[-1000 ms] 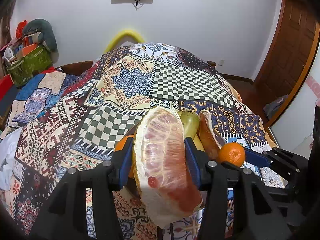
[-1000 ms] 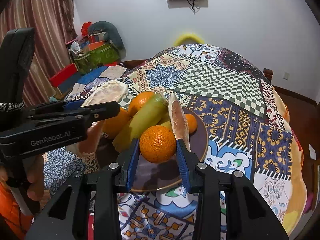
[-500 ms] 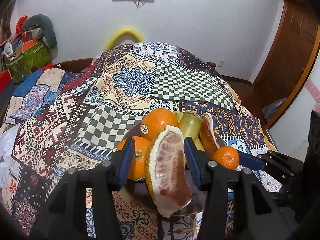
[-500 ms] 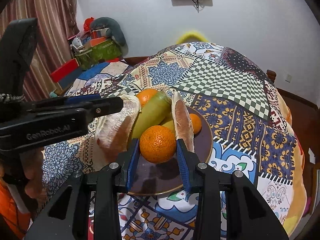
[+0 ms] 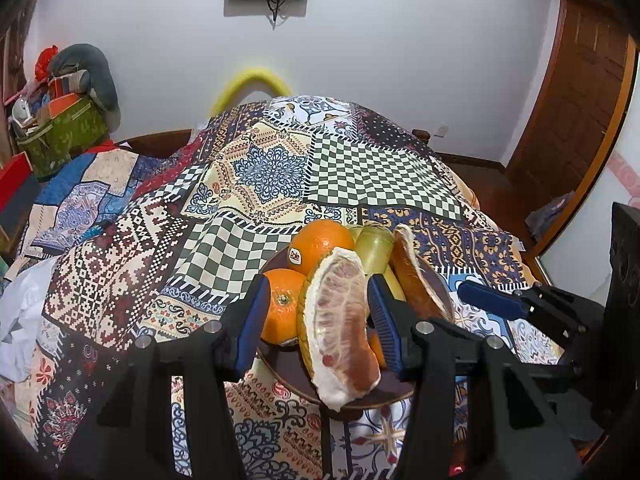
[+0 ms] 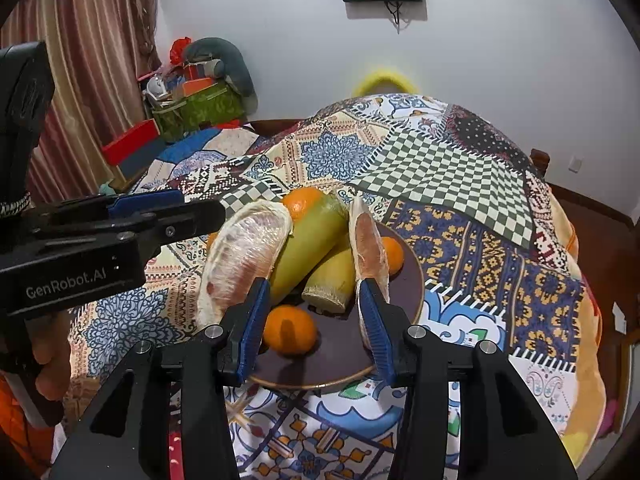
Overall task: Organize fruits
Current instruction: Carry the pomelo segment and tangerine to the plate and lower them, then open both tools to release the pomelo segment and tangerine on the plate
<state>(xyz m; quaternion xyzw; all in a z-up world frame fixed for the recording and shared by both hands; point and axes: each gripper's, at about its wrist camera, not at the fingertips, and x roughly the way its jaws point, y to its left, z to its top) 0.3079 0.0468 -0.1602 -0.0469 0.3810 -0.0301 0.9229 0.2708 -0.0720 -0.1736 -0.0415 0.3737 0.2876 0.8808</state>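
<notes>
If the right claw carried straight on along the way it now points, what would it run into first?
Probably the small tangerine on the dark plate: it sits between the open right claw tips, slightly left of centre. Behind it lie the cut ends of the yellow-green fruits. Depth is hard to judge through the fisheye.

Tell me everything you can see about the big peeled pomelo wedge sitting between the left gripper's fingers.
The pomelo wedge is a large crescent of pink, membrane-covered flesh with white pith edges and a yellow-green rind along its back. It stands on edge on the brown plate, its lower tip reaching the near rim, leaning against the two oranges behind it. The left gripper straddles it, open, with a visible gap at the left finger; contact on the right side is unclear. In the right wrist view it looks glossy, possibly film-wrapped.
</notes>
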